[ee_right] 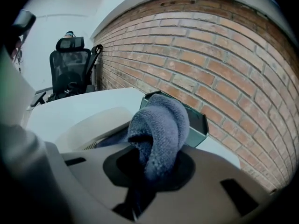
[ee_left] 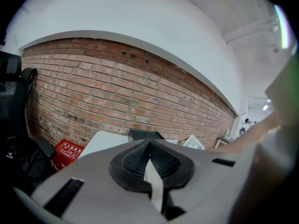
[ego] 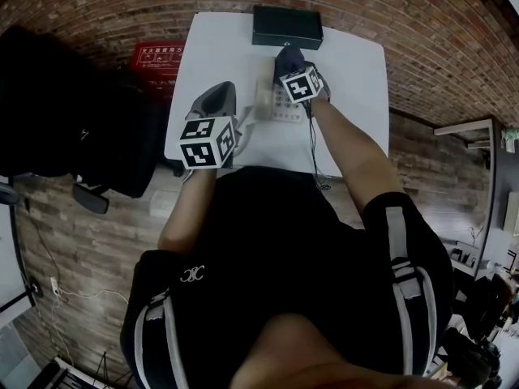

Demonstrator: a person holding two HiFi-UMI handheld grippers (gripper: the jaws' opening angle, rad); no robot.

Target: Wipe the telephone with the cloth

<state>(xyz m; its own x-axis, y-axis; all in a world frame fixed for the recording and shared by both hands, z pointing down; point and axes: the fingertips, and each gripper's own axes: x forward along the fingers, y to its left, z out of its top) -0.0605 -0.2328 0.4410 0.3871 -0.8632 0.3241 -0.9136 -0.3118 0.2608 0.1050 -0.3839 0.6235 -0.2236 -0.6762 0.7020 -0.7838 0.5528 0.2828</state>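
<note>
- I see a red-brown brick wall [ee_left: 117,92] behind the white table [ego: 219,47], with plain white wall [ee_left: 154,27] above the bricks.
- A black office chair [ee_right: 70,64] stands near the table.
- A red box with white print [ego: 158,57] sits at the foot of the wall, beside the table.
- The floor [ego: 89,250] looks brownish and plank-patterned, and a pale cable [ego: 61,292] trails across it.

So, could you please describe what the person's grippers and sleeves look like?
The left gripper and right gripper have pale grey plastic bodies with black pads. The left cube and right cube are white with black square markers. A thin dark cable trails from the right one. The sleeves are short and black with grey stripes.
</note>
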